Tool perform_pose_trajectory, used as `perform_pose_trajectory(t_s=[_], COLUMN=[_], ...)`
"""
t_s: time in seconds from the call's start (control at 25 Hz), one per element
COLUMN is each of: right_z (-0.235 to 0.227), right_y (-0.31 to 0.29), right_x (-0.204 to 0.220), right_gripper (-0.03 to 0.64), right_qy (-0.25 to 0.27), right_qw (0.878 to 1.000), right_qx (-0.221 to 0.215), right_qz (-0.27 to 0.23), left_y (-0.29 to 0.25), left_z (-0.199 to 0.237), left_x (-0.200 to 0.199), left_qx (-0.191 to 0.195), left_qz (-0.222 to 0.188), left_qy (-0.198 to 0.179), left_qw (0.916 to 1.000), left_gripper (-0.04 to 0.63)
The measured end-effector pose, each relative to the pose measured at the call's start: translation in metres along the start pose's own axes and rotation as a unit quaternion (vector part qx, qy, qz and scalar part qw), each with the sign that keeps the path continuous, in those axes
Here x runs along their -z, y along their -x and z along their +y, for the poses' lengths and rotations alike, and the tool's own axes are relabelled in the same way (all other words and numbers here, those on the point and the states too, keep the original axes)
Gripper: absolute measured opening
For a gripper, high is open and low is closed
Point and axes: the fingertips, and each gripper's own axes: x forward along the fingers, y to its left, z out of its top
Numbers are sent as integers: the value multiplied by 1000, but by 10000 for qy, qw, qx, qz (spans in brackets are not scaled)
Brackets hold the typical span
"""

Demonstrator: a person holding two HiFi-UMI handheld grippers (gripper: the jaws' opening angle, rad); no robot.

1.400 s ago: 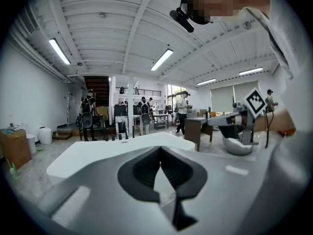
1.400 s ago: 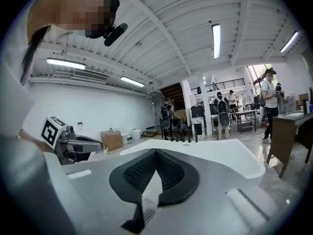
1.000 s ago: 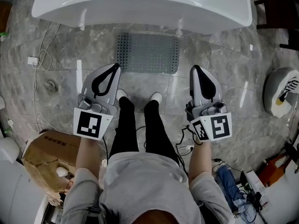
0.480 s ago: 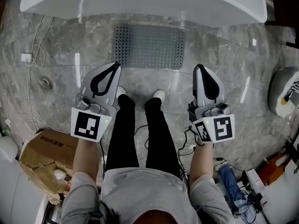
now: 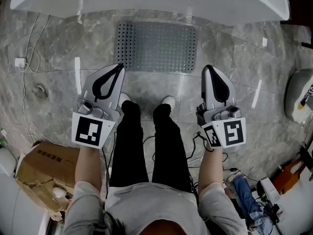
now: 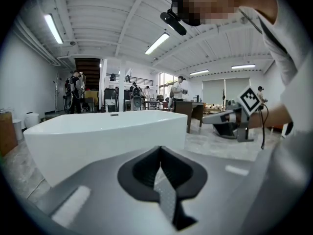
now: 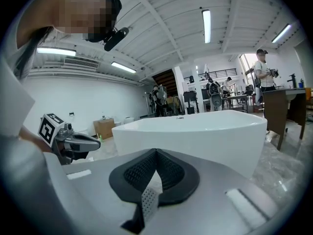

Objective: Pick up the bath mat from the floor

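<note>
The grey rectangular rubber bath mat [image 5: 155, 47], dotted with rows of small holes, lies flat on the grey marble-tile floor [image 5: 244, 77] straight ahead of you. Its far long edge sits just beside the base of the long white bathtub [image 5: 146, 4]. Your two white shoe tips [image 5: 126, 98] stand near its front edge but apart from it, on bare tile.

You hold both grippers up off the floor, one on each side of your black trousers [image 5: 132, 146], both pointing toward the tub. In the head view, the tip of your left gripper [image 5: 120, 68] lines up with the mat's near left corner. Its own view shows the dark ridged pads pressed together at the tip with nothing between them. The tip of your right gripper [image 5: 208, 68] lies just to the right of the mat's near right corner. Its jaws are likewise closed tight and empty. Each gripper view looks level across at the tub's white side and rim, so neither gripper touches the mat.

To your left, a white cable [image 5: 29, 67] loops across the tile near a round floor drain [image 5: 39, 89], and a torn brown cardboard box [image 5: 41, 168] sits beside your left arm. To your right, black cables [image 5: 195, 146] trail on the floor, with a crumpled blue cloth [image 5: 243, 192] behind them. Beyond the tub, the gripper views show people standing in a bright, white-ceilinged hall.
</note>
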Motion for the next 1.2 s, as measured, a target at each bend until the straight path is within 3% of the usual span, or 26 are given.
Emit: perform_pose_trajectory(t_s=[0.64, 0.88, 1.2], right_z=[-18, -28, -46], right_y=[-57, -82, -111], right_x=[151, 203, 264], right_gripper=[0, 0, 0], right_qy=[268, 323, 526], right_qw=[9994, 9990, 9974], right_qx=[64, 2, -22], right_qz=[-194, -317, -486], left_y=[-59, -86, -119], left_z=[24, 36, 49], left_x=[145, 196, 256], left_qx=[-68, -56, -178], left_qz=[-300, -494, -661], left_qy=[-246, -162, -434], left_qw=[9992, 9986, 9967], left_gripper=[0, 0, 0])
